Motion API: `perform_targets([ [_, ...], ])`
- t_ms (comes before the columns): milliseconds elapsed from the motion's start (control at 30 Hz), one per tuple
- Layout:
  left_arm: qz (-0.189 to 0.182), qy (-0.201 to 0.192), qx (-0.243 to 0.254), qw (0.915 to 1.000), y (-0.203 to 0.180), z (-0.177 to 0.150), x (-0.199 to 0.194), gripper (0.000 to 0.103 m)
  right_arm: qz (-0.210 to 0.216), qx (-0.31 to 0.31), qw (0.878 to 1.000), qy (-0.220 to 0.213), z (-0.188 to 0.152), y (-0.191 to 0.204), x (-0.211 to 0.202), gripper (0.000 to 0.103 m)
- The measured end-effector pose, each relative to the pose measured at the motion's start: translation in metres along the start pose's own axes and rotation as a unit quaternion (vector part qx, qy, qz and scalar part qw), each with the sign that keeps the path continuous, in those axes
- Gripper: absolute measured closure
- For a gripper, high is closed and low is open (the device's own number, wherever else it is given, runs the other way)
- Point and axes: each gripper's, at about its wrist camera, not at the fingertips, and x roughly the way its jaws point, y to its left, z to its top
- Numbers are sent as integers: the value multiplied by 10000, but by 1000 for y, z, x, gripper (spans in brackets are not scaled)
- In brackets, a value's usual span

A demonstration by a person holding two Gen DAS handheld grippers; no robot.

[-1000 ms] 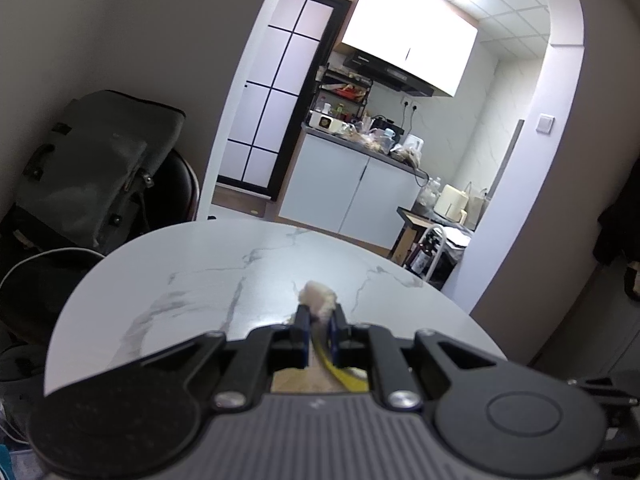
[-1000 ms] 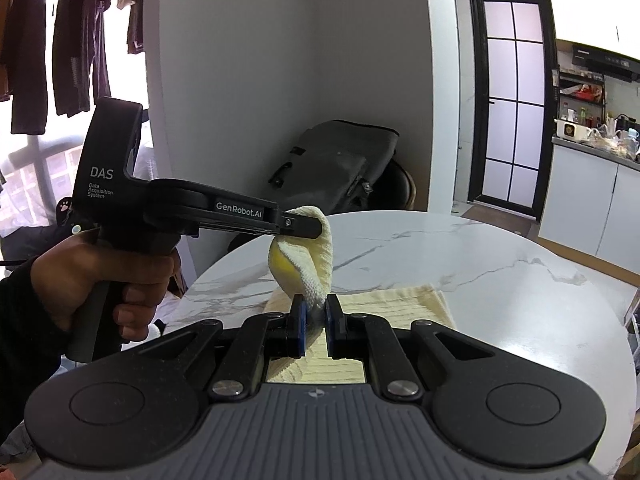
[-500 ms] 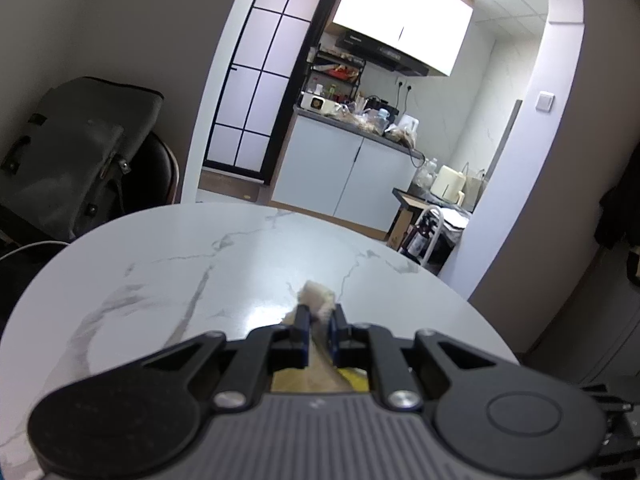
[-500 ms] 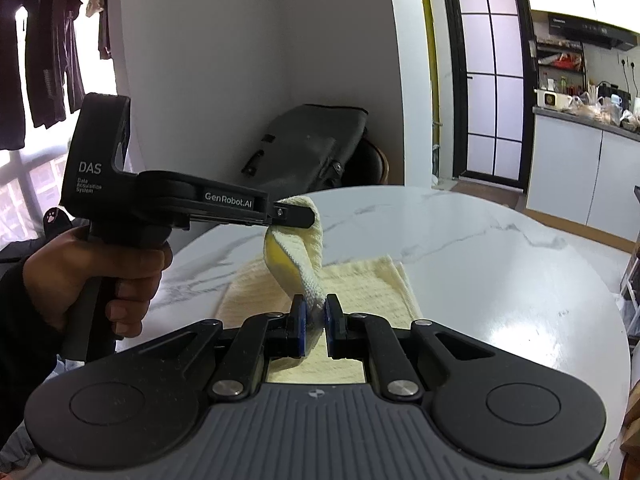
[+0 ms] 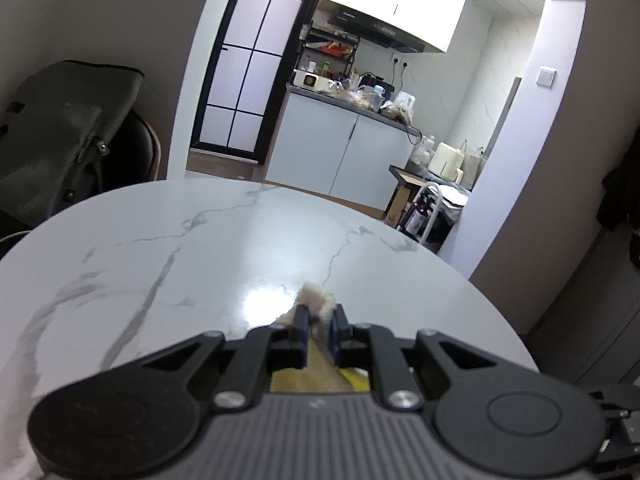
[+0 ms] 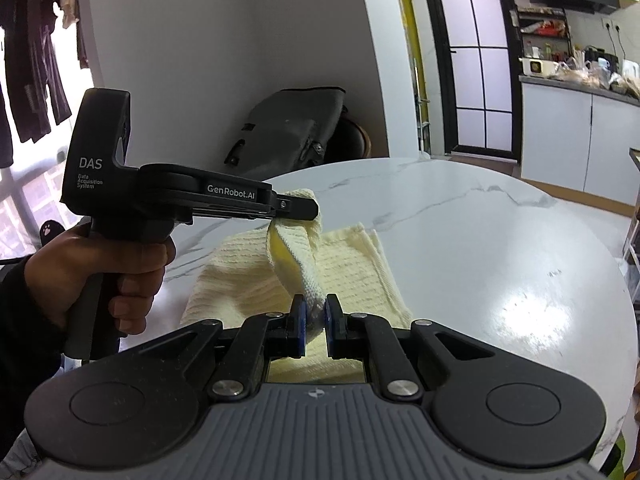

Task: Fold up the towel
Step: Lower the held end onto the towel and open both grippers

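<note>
We see a pale yellow towel (image 6: 352,264) lying partly folded on the round white marble table (image 6: 500,248). Its near edge is lifted off the surface at two points. The right tongs (image 6: 313,322) are closed to a narrow gap, and their blue pads pinch one gathered corner of the towel. The left tongs (image 6: 308,210), carried in the person's left hand (image 6: 108,268), come in from the left of the right wrist view and clamp the other corner, from which the cloth hangs in a loop. In the left wrist view, the left tongs (image 5: 319,318) stand nearly closed, with a tuft of towel (image 5: 316,300) showing between the pads. A dark bag (image 6: 288,128) rests on a chair behind the table.
</note>
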Motion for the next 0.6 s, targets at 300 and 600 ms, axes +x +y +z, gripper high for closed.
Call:
perform_targets([
  [300, 133, -328, -79, 9993, -1, 5, -1, 71, -176, 315, 9993, 3, -8, -16, 8, 91],
  [600, 310, -166, 79, 9994, 4, -7, -8, 71, -628, 511, 9966, -129, -11, -25, 8, 63],
])
